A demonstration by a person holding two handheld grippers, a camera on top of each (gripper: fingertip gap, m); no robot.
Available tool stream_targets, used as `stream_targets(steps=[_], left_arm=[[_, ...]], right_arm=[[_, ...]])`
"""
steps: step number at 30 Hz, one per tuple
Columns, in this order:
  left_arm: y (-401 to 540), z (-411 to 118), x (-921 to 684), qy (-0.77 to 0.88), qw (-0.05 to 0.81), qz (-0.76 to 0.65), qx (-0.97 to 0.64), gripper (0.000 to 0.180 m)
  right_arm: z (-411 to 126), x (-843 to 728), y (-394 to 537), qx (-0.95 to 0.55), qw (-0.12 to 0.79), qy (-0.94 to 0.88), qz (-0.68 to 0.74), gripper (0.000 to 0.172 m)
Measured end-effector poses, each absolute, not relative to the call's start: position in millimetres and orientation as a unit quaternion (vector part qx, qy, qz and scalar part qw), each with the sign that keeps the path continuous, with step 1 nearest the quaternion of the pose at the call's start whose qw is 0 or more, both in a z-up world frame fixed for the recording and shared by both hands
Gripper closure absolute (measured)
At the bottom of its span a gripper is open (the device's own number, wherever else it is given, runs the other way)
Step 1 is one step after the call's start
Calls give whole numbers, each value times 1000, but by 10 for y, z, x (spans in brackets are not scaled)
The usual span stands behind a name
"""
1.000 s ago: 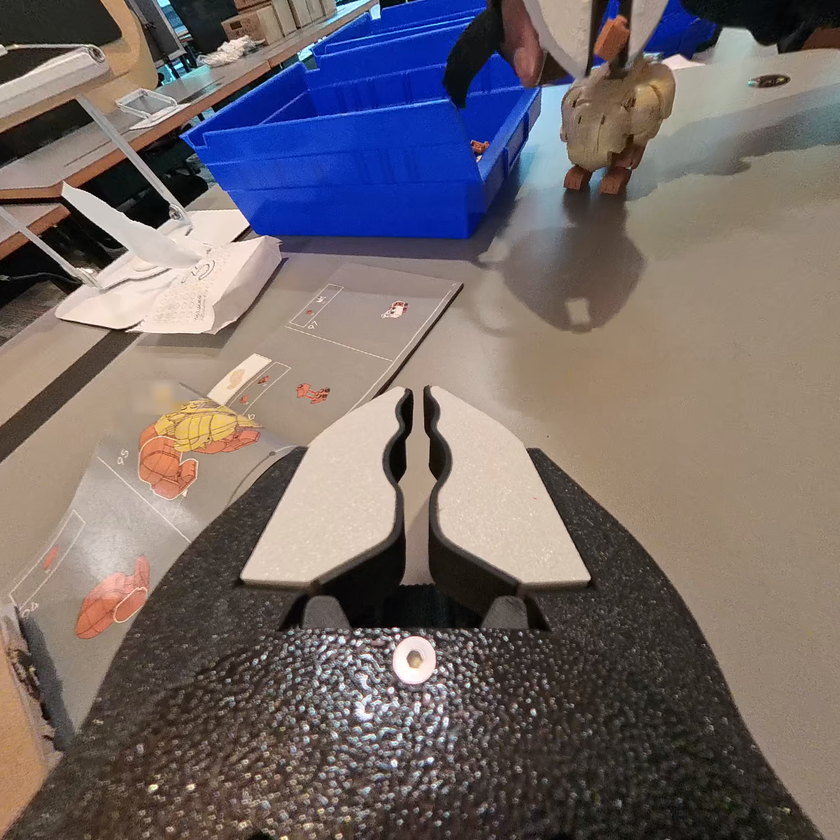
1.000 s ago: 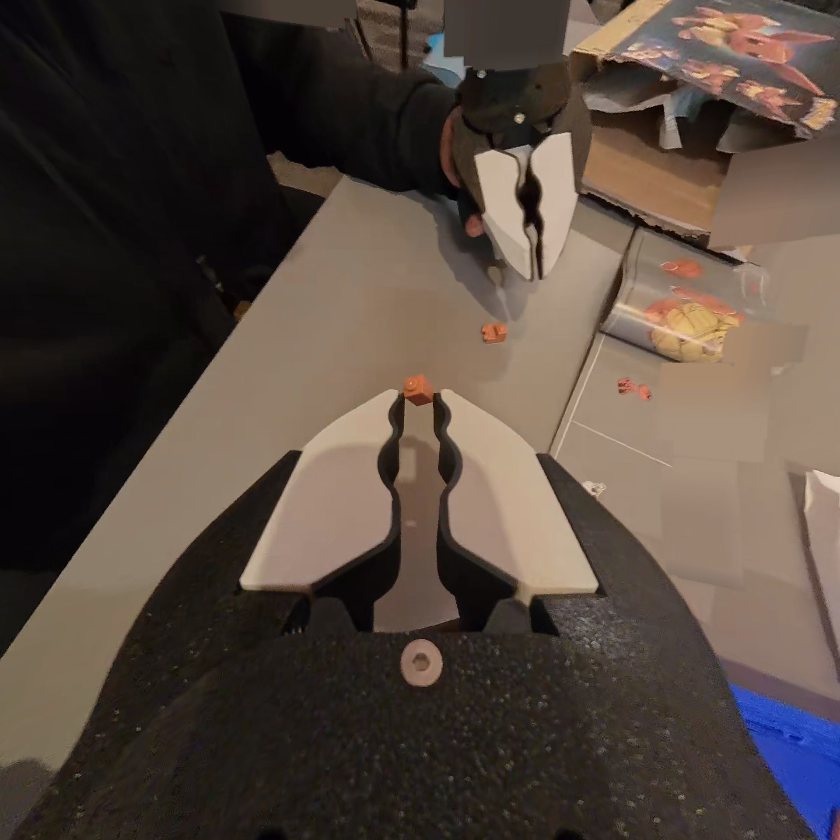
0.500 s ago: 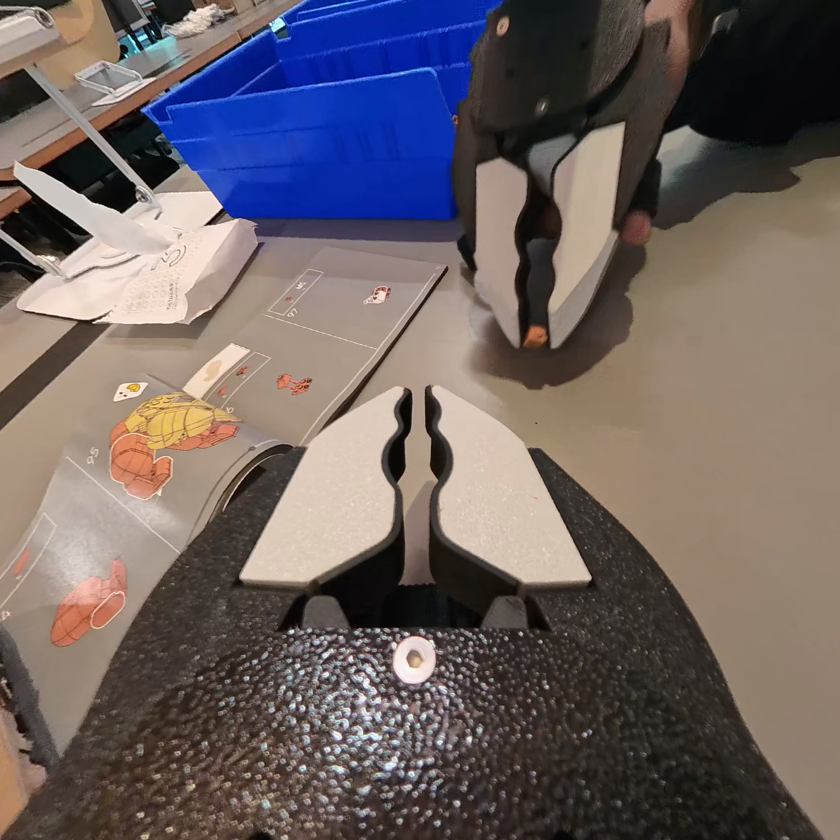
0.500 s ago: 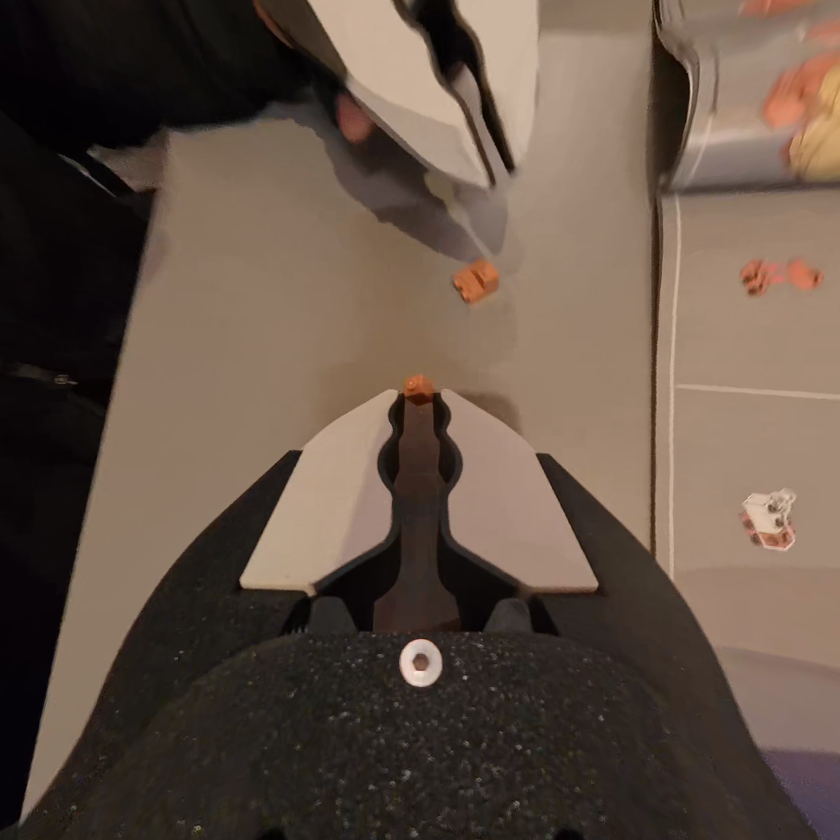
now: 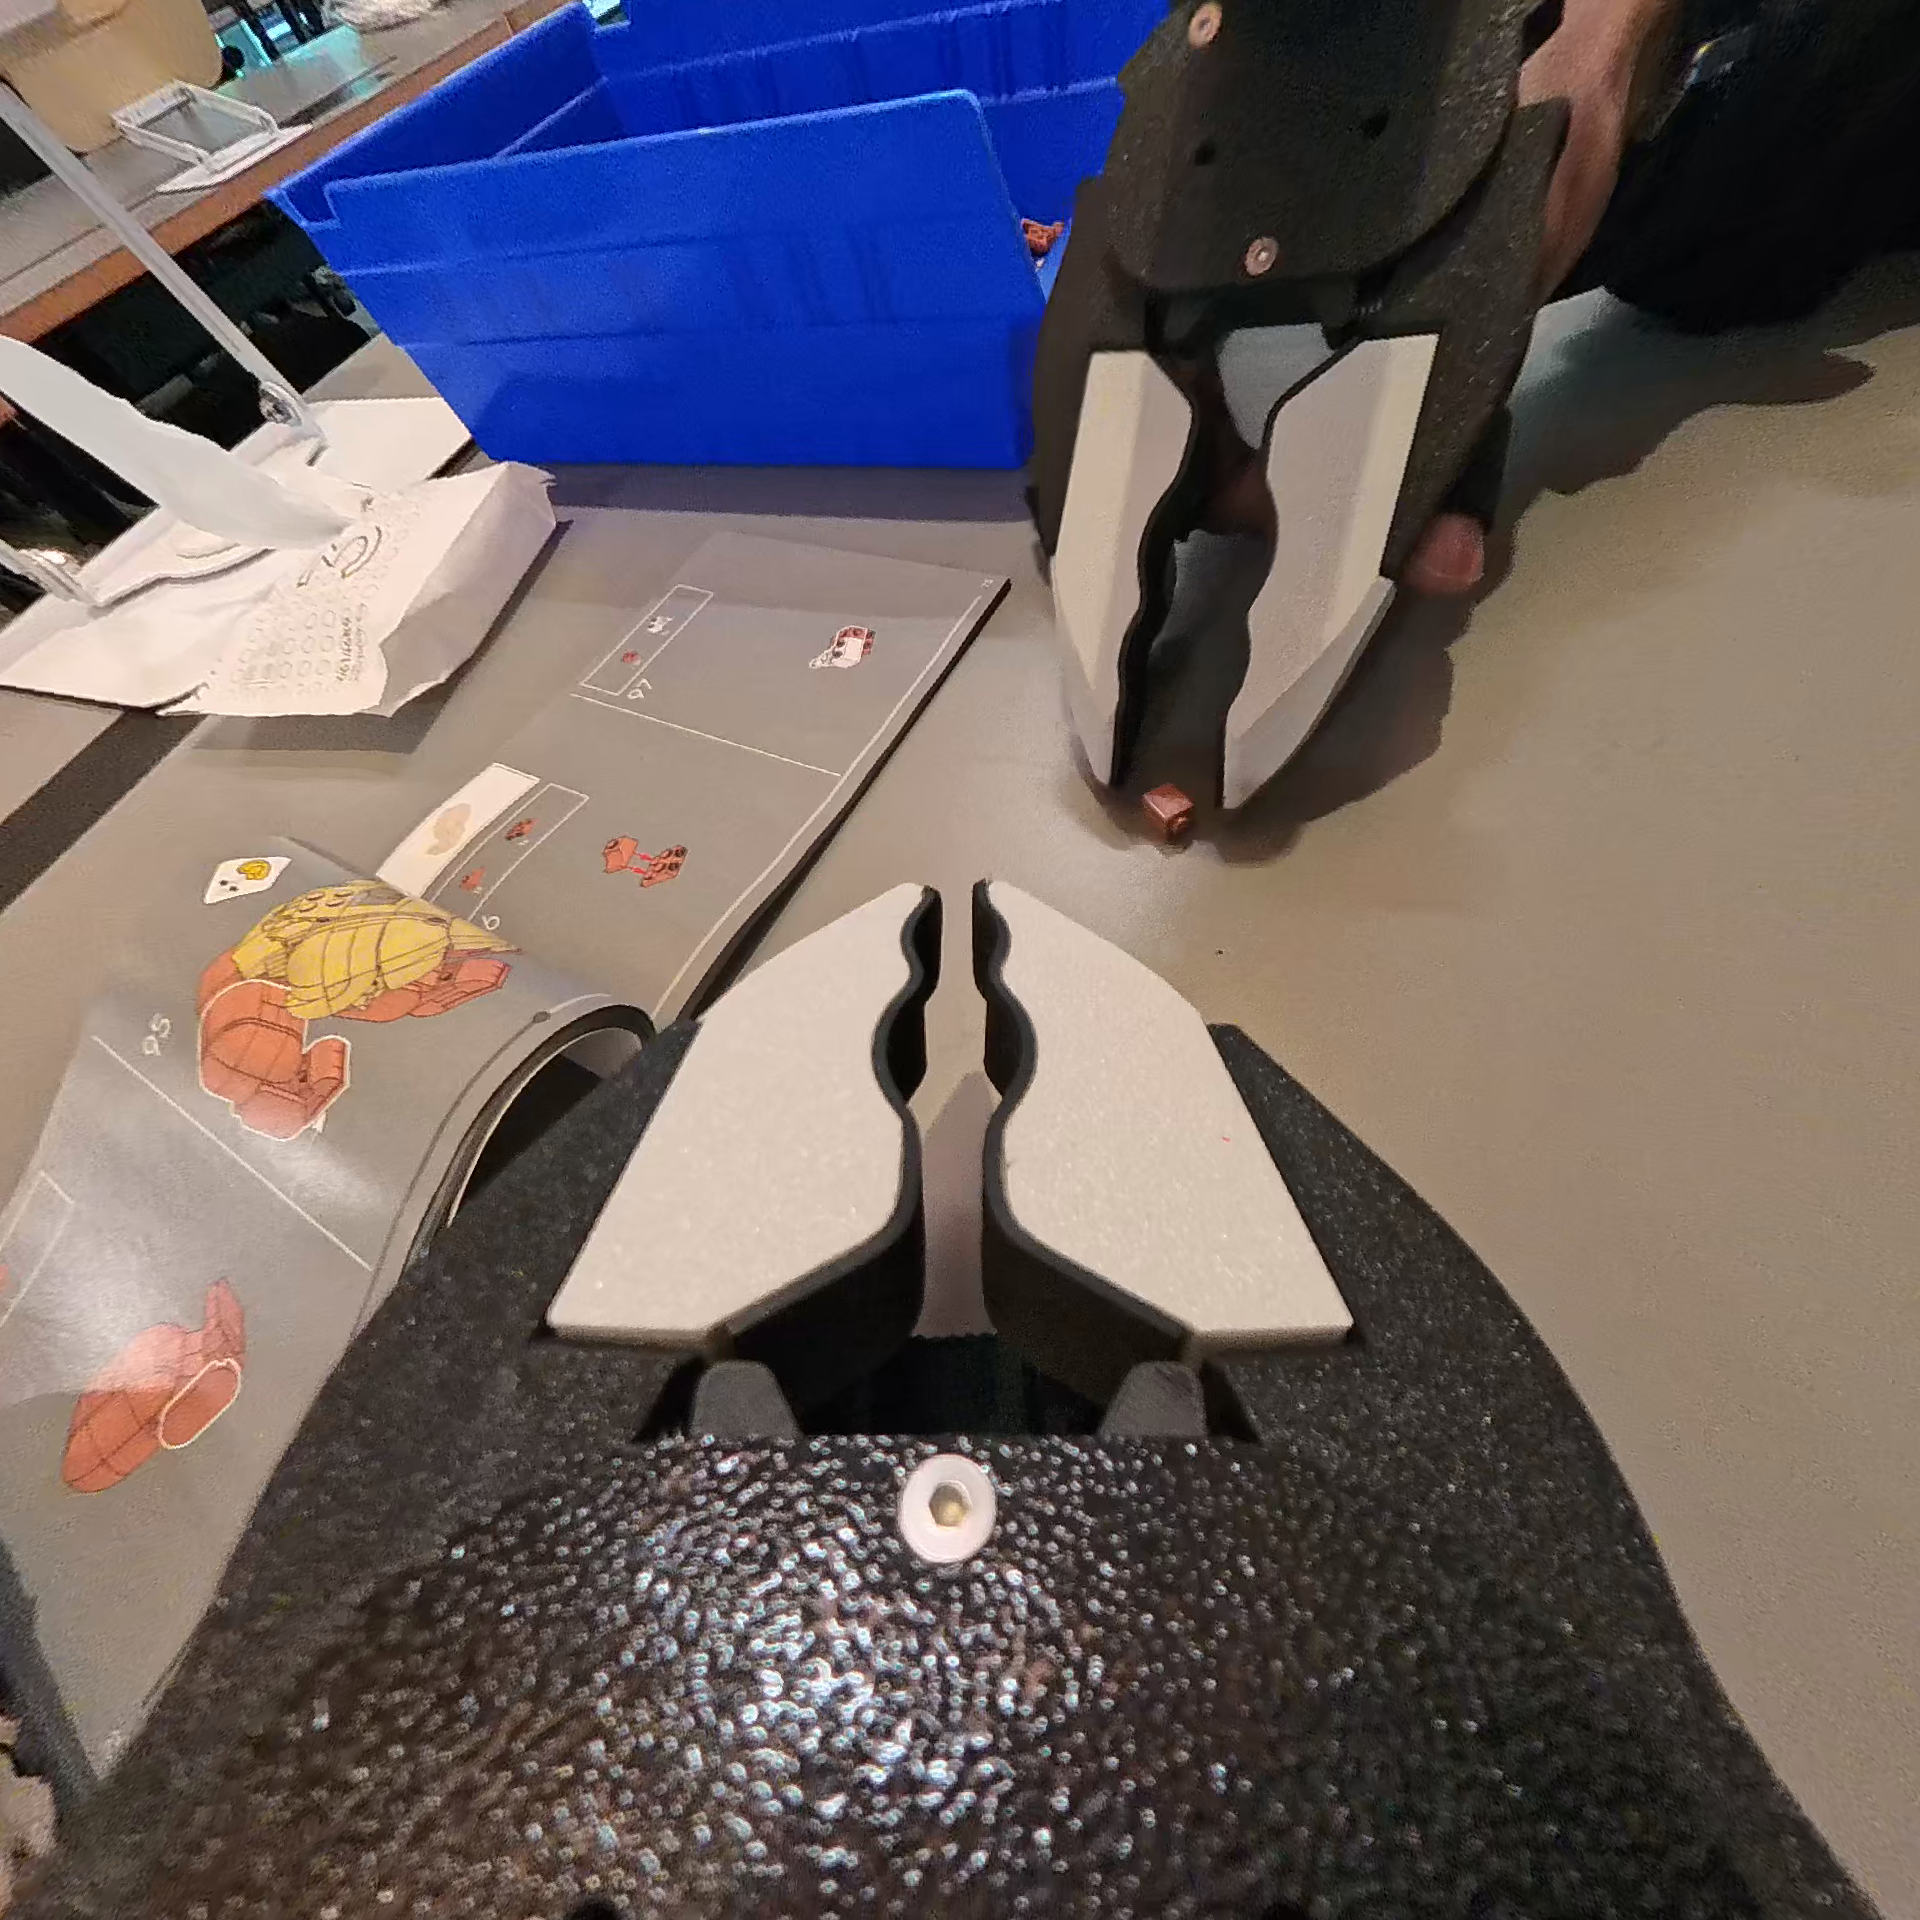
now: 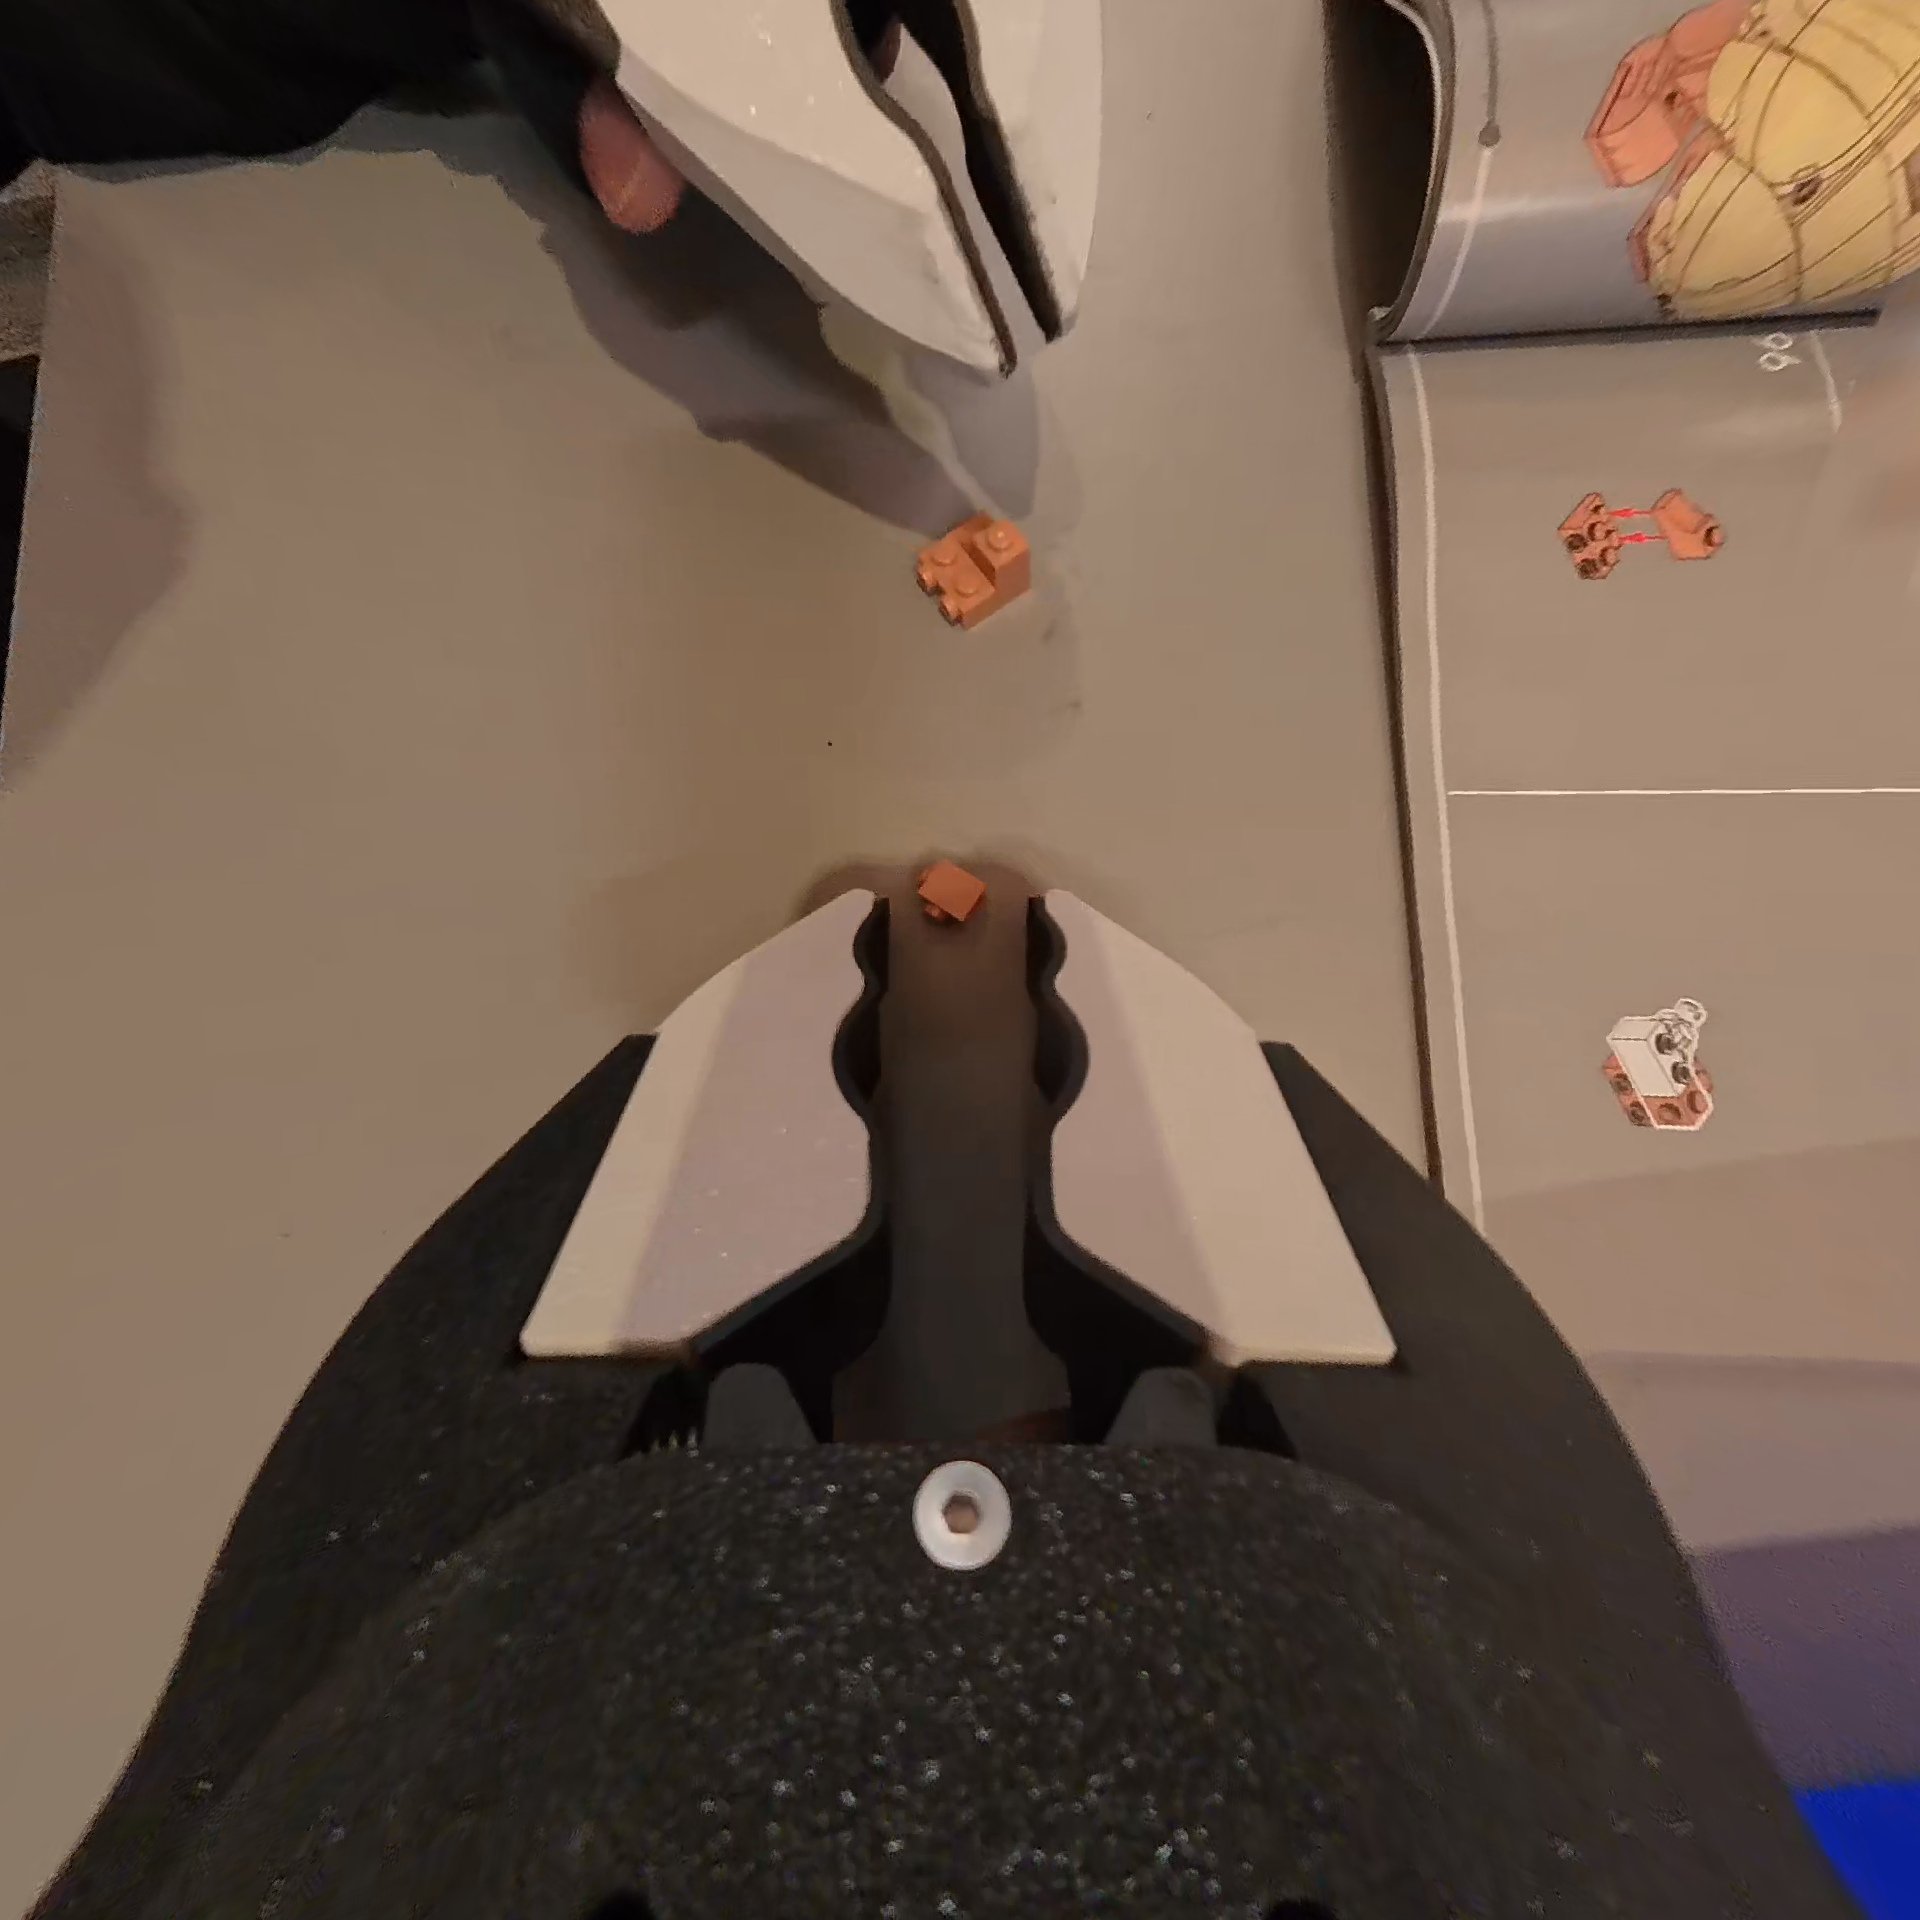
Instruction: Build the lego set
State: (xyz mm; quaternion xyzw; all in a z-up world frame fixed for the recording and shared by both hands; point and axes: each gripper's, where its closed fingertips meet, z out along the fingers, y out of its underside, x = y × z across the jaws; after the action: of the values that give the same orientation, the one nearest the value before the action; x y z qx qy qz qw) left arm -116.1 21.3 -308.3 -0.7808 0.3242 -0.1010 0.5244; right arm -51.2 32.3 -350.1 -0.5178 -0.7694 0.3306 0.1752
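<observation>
Where the left wrist view looks along the table (image 5: 1558, 987), the left gripper (image 5: 948, 896) hangs just above it, its fingers drawn nearly together on nothing, beside an open instruction booklet (image 5: 727, 717). Opposite, in front of a blue bin (image 5: 675, 312), the right gripper (image 5: 1169, 795) points down with its fingers parted. A small brown brick (image 5: 1166, 806) lies on the table between the tips, with a gap on each side.

From the right wrist view, that brick sits loose at the spread fingertips. A larger orange brick piece (image 6: 975, 569) lies farther on, nearest the left gripper's tips.
</observation>
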Motion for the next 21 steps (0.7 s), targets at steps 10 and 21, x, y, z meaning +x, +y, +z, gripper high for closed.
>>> stream_targets(steps=[10, 21], left_arm=[[235, -3063, -1221, 308, 528, -109, -784, 176], [280, -3101, -1273, 299, 516, -108, -795, 173]], right_arm=[[-2618, -289, 23, -502, 182, -733, 421, 152], [-1832, 195, 875, -554, 287, -663, 414, 148]])
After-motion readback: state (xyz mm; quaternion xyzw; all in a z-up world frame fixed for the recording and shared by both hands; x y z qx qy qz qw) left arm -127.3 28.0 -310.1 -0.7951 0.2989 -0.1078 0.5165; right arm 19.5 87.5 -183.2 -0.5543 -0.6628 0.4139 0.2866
